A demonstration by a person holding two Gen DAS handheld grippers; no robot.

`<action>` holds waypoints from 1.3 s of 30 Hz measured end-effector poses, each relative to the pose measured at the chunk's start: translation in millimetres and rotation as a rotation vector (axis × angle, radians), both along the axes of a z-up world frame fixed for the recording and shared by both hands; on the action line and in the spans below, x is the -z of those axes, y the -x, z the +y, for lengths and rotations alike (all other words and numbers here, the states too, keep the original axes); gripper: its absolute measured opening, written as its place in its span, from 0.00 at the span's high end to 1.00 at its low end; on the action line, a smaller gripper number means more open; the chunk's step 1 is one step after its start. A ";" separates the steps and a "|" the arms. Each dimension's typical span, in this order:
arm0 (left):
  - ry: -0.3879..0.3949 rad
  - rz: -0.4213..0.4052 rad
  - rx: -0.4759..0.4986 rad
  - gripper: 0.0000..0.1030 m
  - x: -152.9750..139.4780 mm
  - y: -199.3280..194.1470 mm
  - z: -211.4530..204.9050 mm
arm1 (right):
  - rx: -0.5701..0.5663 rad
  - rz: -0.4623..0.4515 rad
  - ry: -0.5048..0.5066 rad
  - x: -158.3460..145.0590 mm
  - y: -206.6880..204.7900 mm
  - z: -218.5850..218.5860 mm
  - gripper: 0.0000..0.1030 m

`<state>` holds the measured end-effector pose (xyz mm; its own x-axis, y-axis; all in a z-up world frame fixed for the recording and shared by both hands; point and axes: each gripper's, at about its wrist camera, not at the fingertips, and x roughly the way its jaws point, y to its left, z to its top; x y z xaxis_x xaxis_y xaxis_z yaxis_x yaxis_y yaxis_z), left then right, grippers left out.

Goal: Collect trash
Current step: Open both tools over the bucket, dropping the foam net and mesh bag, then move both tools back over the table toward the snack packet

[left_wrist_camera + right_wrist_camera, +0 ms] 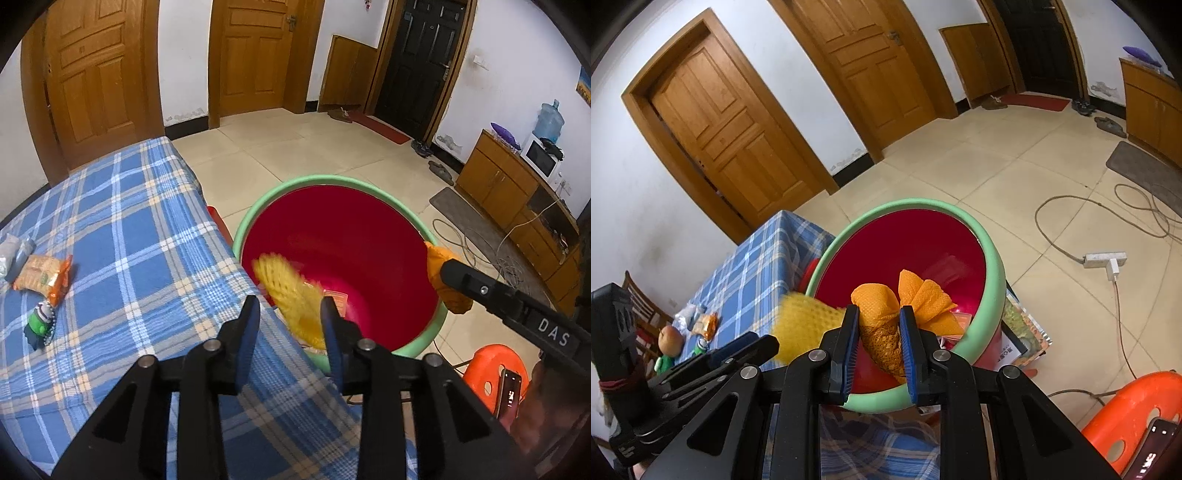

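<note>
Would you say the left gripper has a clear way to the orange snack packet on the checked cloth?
Probably yes: the left gripper is open, the orange snack packet lies uncovered on the checked cloth, nothing between.

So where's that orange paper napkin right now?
In the right wrist view, the orange paper napkin is pinched in the right gripper, just above the near rim of the red bin beside the blue plaid table.

Home living room, being indicated by panelled wooden doors ahead of the claw, shoes lying by the entrance, water dispenser and microwave on a cabinet far right.
</note>
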<state>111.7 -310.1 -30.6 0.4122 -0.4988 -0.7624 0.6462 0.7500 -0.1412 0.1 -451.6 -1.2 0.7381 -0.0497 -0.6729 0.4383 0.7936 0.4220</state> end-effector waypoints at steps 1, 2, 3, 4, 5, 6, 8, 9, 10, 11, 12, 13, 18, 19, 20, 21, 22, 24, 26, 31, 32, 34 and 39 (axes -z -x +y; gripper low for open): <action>0.002 -0.002 -0.003 0.66 -1.4 0.3 1.6 | -0.001 0.000 0.000 0.1 -0.2 -0.3 0.78; 0.003 -0.002 -0.005 0.66 -2.5 0.5 2.9 | -0.002 0.000 -0.001 0.4 -0.4 -0.3 0.78; 0.006 -0.002 -0.008 0.66 -3.7 0.7 4.6 | -0.002 0.001 -0.002 0.5 -0.2 -0.3 0.78; 0.009 -0.002 -0.011 0.66 -4.8 0.5 6.1 | -0.002 0.002 -0.002 0.7 -0.4 -0.3 0.78; 0.012 -0.003 -0.015 0.66 -6.2 0.4 8.1 | -0.002 0.002 -0.002 1.0 -0.7 0.3 0.78; 0.014 -0.004 -0.017 0.66 -7.1 0.3 9.7 | -0.003 0.001 -0.001 0.8 -0.9 1.0 0.78; 0.018 -0.007 -0.023 0.66 -10.2 0.4 13.9 | -0.004 0.000 0.001 -0.2 -1.2 1.9 0.78; 0.020 -0.009 -0.027 0.66 -11.5 0.3 15.6 | -0.005 -0.002 0.002 -0.9 -1.6 2.5 0.78; 0.023 -0.010 -0.030 0.66 -12.8 0.1 17.4 | -0.006 -0.003 0.003 -1.2 -2.1 3.2 0.78; 0.025 -0.012 -0.034 0.66 -14.2 -0.3 19.8 | -0.007 -0.004 0.004 -1.6 -2.5 4.0 0.78; 0.026 -0.013 -0.038 0.66 -15.2 -1.0 21.8 | -0.009 -0.005 0.005 -1.9 -3.0 4.7 0.78; 0.027 -0.014 -0.043 0.66 -16.4 -1.6 23.7 | -0.011 -0.005 0.006 -2.2 -3.5 5.5 0.78; 0.034 -0.018 -0.070 0.66 -20.0 -5.4 32.6 | -0.018 -0.006 0.012 -2.2 -5.9 7.0 0.77; 0.035 -0.019 -0.076 0.66 -20.8 -6.3 34.9 | -0.020 -0.007 0.014 -2.3 -7.0 7.0 0.77; 0.036 -0.019 -0.080 0.66 -20.9 -6.8 36.3 | -0.022 -0.008 0.016 -3.1 -8.4 7.4 0.77; 0.036 -0.020 -0.083 0.66 -21.1 -6.9 37.9 | -0.024 -0.008 0.018 -3.6 -9.8 7.6 0.77; 0.036 -0.021 -0.087 0.66 -21.6 -7.3 39.3 | -0.024 -0.008 0.020 -4.2 -11.0 7.4 0.76; 0.038 -0.024 -0.096 0.66 -23.1 -8.9 42.7 | -0.028 -0.012 0.020 -5.2 -13.2 7.5 0.74; 0.040 -0.026 -0.104 0.66 -24.4 -10.4 46.9 | -0.028 -0.014 0.017 -5.3 -13.3 7.2 0.64; 0.037 -0.037 -0.126 0.66 -27.6 -12.9 58.4 | -0.029 -0.023 0.005 -5.6 -12.8 9.6 0.62; 0.036 -0.039 -0.131 0.66 -27.8 -13.7 60.9 | -0.029 -0.024 0.002 -6.1 -13.1 10.3 0.62; 0.033 -0.043 -0.148 0.66 -29.5 -16.8 68.8 | -0.032 -0.030 -0.006 -7.2 -11.6 12.4 0.61; 0.022 -0.056 -0.203 0.66 -35.2 -30.7 94.2 | -0.055 -0.044 -0.005 -15.5 -14.6 20.7 0.54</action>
<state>142.4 -215.9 4.6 0.5475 -0.4177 -0.7251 0.4896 0.8626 -0.1273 14.7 -430.9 14.3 0.7682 -0.0052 -0.6402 0.3755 0.8136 0.4439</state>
